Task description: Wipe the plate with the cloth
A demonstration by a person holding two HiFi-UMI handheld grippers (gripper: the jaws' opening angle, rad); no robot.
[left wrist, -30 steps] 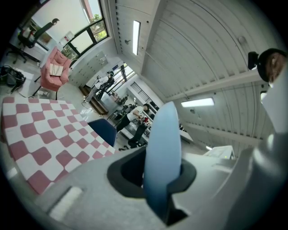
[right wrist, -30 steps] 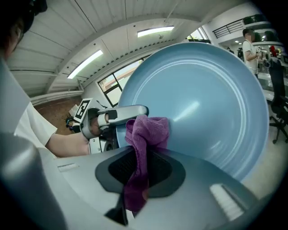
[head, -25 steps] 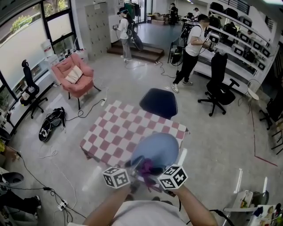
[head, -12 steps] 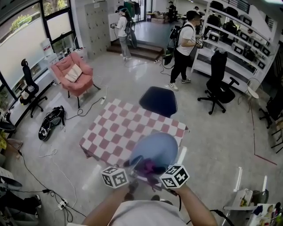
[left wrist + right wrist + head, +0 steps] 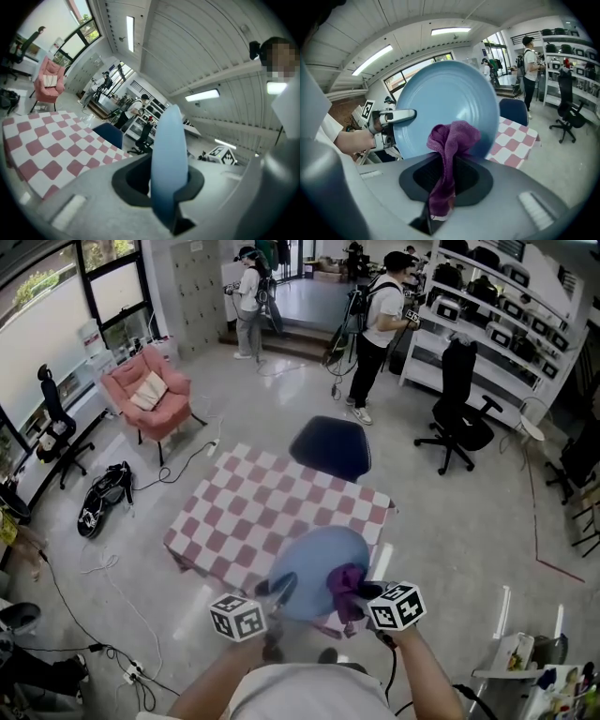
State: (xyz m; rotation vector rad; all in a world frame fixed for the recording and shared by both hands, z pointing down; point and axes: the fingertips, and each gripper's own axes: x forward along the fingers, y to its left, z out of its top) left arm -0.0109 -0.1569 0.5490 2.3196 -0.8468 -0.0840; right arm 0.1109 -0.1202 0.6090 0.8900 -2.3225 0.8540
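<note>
Right gripper view: right gripper (image 5: pixel 440 197) is clamping the cloth (image 5: pixel 452 136), bunched toward the plate (image 5: pixel 445 98); left gripper (image 5: pixel 169 187) is pinching the rim (likely steadying it, face exposed, for wiping).

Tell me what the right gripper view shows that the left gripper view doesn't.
Only the right gripper view: the purple cloth in its claw, before the plate and its broad face, and the left gripper clamping the rim. Only the left gripper view: the plate edge-on, a pink armchair. Both: the plate, checkered table, dark blue chair.
</note>
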